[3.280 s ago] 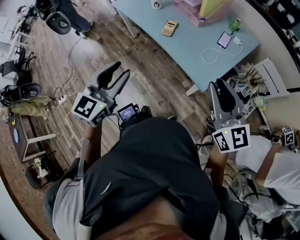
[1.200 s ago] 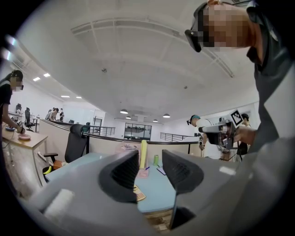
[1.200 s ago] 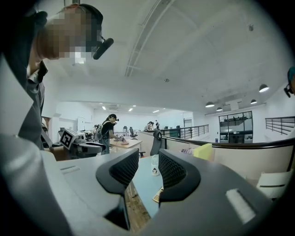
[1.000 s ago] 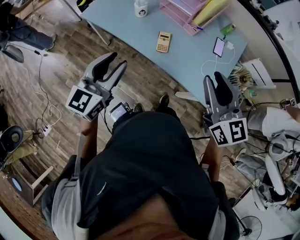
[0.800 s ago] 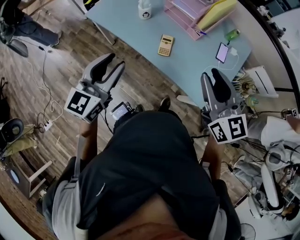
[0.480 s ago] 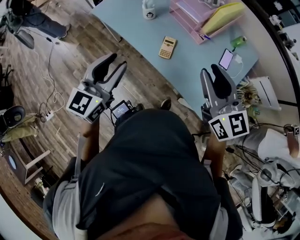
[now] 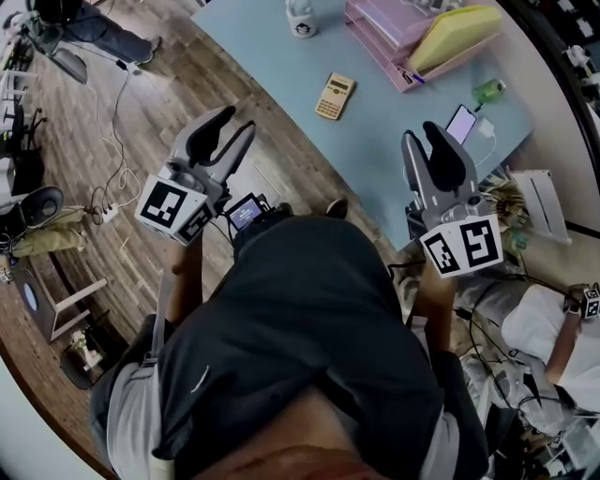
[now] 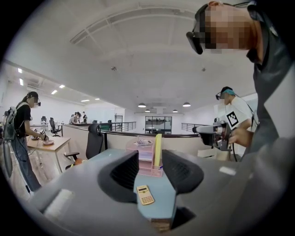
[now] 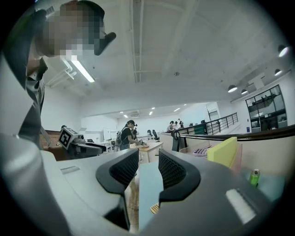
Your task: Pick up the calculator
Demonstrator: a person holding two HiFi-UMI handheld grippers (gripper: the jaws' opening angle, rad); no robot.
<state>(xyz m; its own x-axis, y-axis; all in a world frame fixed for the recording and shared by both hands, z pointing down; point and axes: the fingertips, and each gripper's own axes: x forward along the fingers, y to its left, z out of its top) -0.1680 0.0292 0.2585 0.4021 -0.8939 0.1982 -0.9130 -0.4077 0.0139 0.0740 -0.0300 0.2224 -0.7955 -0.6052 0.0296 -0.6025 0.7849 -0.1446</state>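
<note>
Beige pocket calculator (image 7: 336, 96) lies untouched on the pale blue table (image 7: 281, 56), now closer as the left gripper (image 7: 236, 122) and right gripper (image 7: 422, 133), both slightly parted and empty, advance; the reach remains.

Seen from above, a person in a dark shirt (image 7: 300, 328) stands on a wooden floor (image 7: 112, 141) at the near edge of a pale blue table (image 7: 375, 150). The left gripper (image 7: 236, 120) is held over the floor and the right gripper (image 7: 422, 134) over the table's edge, both with jaws a little apart and empty. The calculator (image 7: 335, 96) lies flat on the table, well apart from both. Farther back sit a pink tray (image 7: 389, 33) with a yellow folder (image 7: 450, 23), a phone (image 7: 460, 123) and a small green bottle (image 7: 488, 91).
</note>
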